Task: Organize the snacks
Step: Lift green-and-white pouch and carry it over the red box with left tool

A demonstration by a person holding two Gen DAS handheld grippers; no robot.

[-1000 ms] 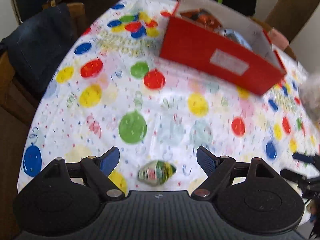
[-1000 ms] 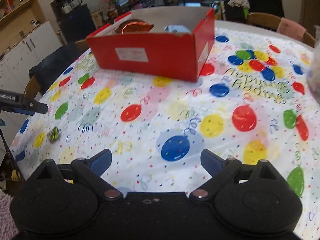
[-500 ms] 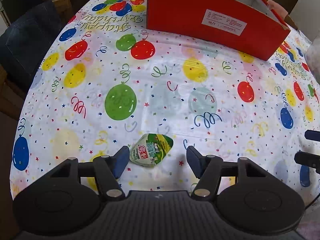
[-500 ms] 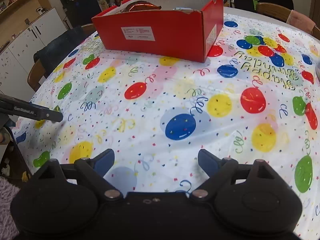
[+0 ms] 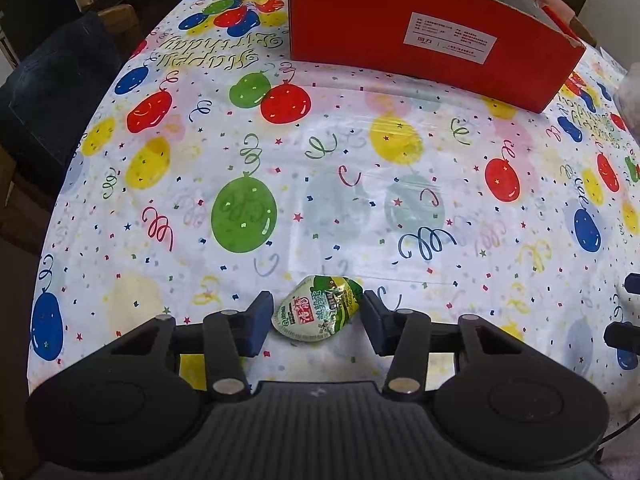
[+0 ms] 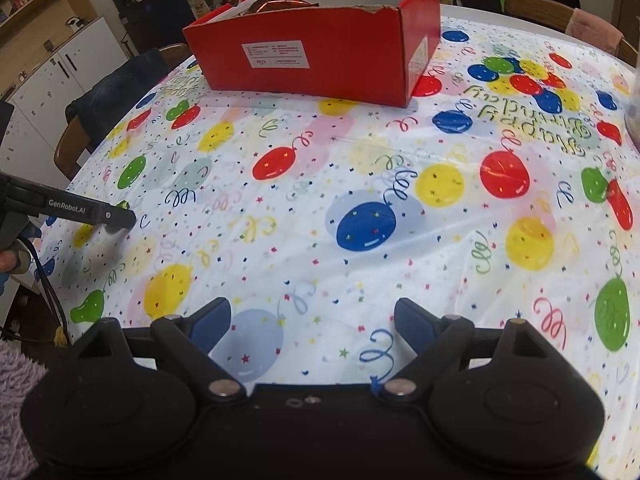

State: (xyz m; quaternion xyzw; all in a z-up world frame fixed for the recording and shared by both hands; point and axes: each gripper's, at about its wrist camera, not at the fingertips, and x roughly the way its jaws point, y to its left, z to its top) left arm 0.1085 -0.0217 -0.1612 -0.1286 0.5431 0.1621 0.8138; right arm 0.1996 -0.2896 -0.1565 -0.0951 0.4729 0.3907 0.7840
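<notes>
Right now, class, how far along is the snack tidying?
Done: the red box already holds an orange packet. In hand: the left gripper is closing around a green snack packet on the tablecloth. Left: lift and box it. The right gripper is open, empty.

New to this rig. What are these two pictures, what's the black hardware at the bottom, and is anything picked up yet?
No robot arm: a person holds a two-finger gripper in each hand, each with a fisheye camera looking along its fingers. One picture is from the left gripper, the other from the right gripper. Both look down at a table under a balloon-print tablecloth with a red box at the far side. The left jaws are closing around a small green snack packet that lies on the cloth, with a thin gap visible on the left side. The right gripper is open and empty.
</notes>
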